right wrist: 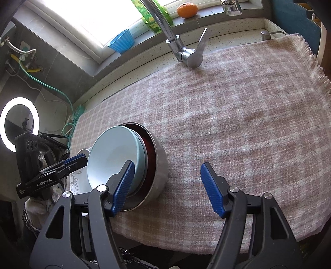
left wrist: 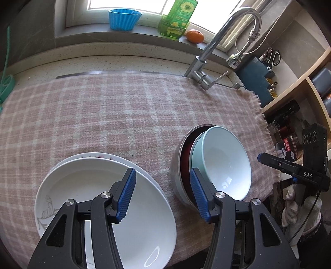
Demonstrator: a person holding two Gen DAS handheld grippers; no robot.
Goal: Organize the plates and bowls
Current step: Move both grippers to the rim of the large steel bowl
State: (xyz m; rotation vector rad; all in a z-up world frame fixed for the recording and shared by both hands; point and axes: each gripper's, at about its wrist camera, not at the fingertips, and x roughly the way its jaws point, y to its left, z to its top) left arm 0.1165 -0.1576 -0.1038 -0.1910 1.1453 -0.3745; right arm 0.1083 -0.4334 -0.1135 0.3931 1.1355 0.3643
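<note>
In the left wrist view, the left gripper (left wrist: 163, 194) has its jaws spread, with nothing between the blue pads; only checked cloth (left wrist: 124, 115) and the gap between the dishes show there. At seven o'clock, two white plates (left wrist: 97, 198) lie stacked flat on the cloth, the upper one bearing a grey leaf pattern near its left rim, and the left pad hangs over that plate. At four o'clock a nested stack of bowls (left wrist: 225, 161) lies tipped on its side: a pale blue bowl innermost, a dark red one behind it, a steel bowl outermost. The right gripper (left wrist: 289, 167) enters at three o'clock, held by a gloved hand (left wrist: 298, 207). At twelve o'clock a blue cup (left wrist: 124, 19), a green bottle (left wrist: 175, 20) and an orange (left wrist: 194, 36) stand on the windowsill, with the faucet (left wrist: 219, 45) at one o'clock. In the right wrist view, the right gripper (right wrist: 167, 186) also stands open and empty, its left pad just in front of the bowls (right wrist: 115, 157) at eight o'clock. The left gripper (right wrist: 53, 171) shows at nine o'clock above the plates (right wrist: 79, 182), a ring light (right wrist: 19, 122) behind it.
</note>
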